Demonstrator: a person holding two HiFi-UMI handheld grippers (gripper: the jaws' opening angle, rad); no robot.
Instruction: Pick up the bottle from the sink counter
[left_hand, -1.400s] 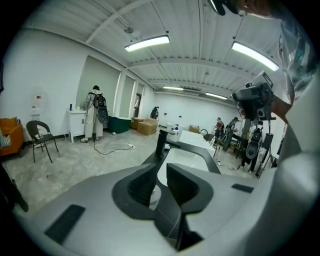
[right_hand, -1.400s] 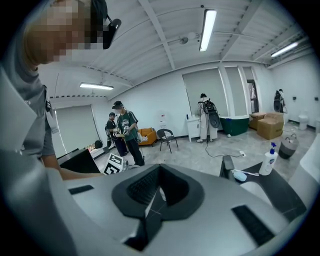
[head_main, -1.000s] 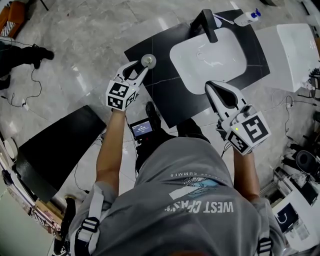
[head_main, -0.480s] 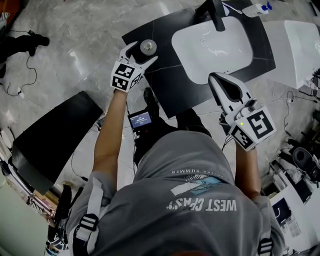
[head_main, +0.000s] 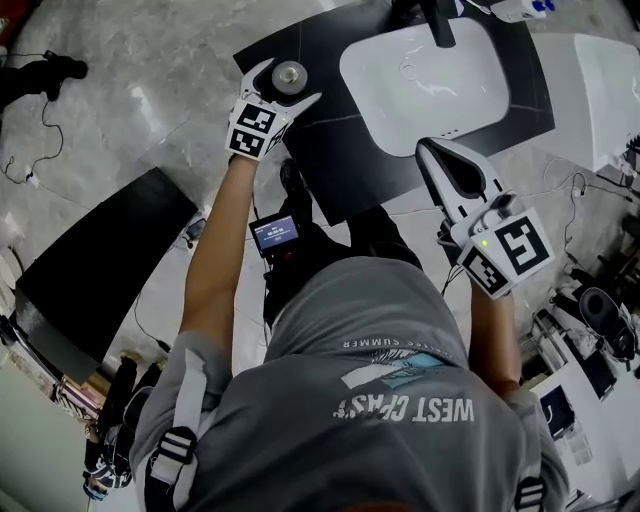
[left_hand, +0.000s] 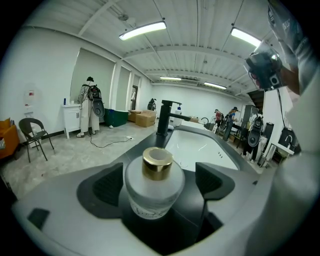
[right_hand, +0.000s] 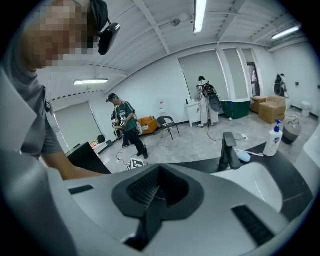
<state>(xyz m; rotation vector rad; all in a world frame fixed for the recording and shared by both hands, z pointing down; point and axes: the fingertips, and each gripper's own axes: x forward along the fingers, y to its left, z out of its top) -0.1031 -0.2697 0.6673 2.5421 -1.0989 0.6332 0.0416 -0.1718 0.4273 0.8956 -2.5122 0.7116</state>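
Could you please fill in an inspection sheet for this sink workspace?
Surface: black sink counter with a white basin and a black faucet.
Job's things: gold-capped bottle, upright on the counter's left end.
Clutter: pump bottle on the counter behind the basin.
Grippers: left gripper jaws opening, with the bottle between the fingers but not gripped; right gripper shut and empty, over the counter's front edge.
Cables: loose cable on the floor.
Surroundings: marble floor, a black table to the left, people standing farther off.
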